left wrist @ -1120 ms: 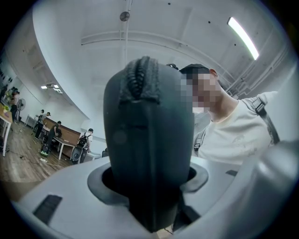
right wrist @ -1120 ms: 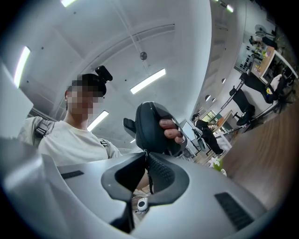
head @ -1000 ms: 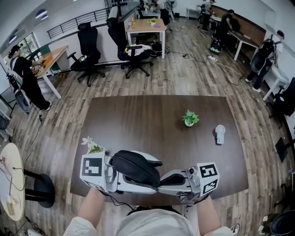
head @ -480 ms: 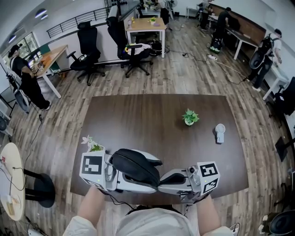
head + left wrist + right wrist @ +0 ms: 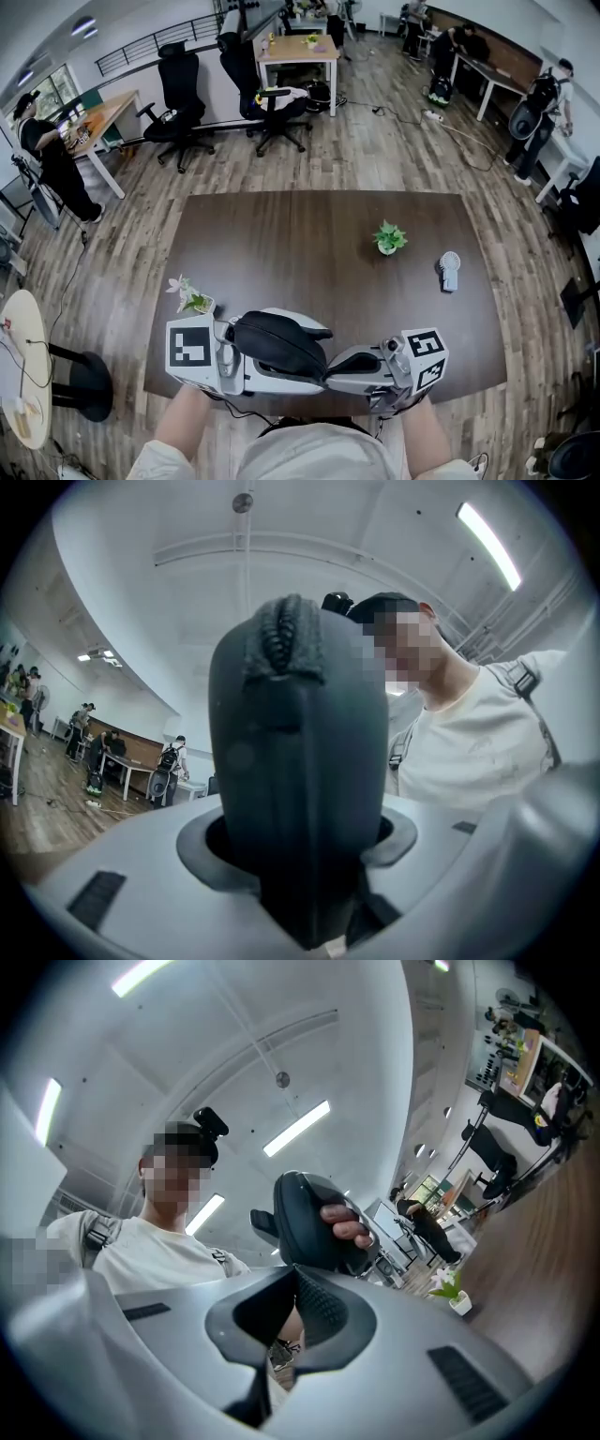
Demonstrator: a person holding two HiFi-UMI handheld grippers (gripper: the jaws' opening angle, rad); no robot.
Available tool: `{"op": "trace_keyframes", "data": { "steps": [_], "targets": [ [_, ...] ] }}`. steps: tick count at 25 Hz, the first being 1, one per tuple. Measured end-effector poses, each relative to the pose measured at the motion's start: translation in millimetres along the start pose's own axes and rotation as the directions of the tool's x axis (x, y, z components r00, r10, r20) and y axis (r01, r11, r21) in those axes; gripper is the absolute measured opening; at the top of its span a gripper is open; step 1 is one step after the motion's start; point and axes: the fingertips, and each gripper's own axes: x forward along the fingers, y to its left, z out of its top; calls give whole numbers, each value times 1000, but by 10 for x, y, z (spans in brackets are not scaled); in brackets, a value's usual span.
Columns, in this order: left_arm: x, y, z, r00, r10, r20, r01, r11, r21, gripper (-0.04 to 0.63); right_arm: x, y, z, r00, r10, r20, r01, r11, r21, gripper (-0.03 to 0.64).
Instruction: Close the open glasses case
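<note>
Close to the person's chest, over the near edge of the brown worktop (image 5: 309, 234), both claws are held pointing toward each other. The left claw (image 5: 298, 855) is clamped on the dark glasses case (image 5: 295, 752), which stands on end between its jaws and fills most of the left gripper view. A seam runs down the side of the case that faces the camera, and a ribbed strip crosses its top. Whether the lid is fully down cannot be told.

From the head view the case lies across the left claw as a dark oval, clear of the worktop. The right claw (image 5: 291, 1312) sits just beside the case's right end; its jaws have just finished closing and now meet, ribbed pad against pad. In the right gripper view the case shows a little beyond the tips.

Farther back on the worktop stand a small green plant (image 5: 387, 238) and a little white fan (image 5: 449, 271), well apart from the claws. A flowering pot (image 5: 192, 300) sits just behind the left marker cube (image 5: 190, 344).
</note>
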Motion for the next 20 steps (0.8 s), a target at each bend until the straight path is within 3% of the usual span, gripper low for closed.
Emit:
{"op": "trace_keyframes", "data": {
  "steps": [8, 12, 15, 20],
  "targets": [
    [29, -35, -201, 995, 11, -100, -4, 998, 62, 264, -65, 3, -12, 1000, 4, -27, -4, 1000, 31, 3],
    [67, -60, -353, 982, 27, -188, -4, 993, 119, 264, -94, 45, 51, 1000, 23, 0, -23, 999, 35, 3],
    [64, -58, -382, 979, 37, -199, -11, 992, 127, 264, -93, 49, 65, 1000, 15, -3, -15, 999, 30, 3],
    [47, -20, -576, 946, 86, -314, -28, 982, 185, 264, -120, 26, 97, 1000, -21, -14, 22, 1000, 14, 3]
  ]
}}
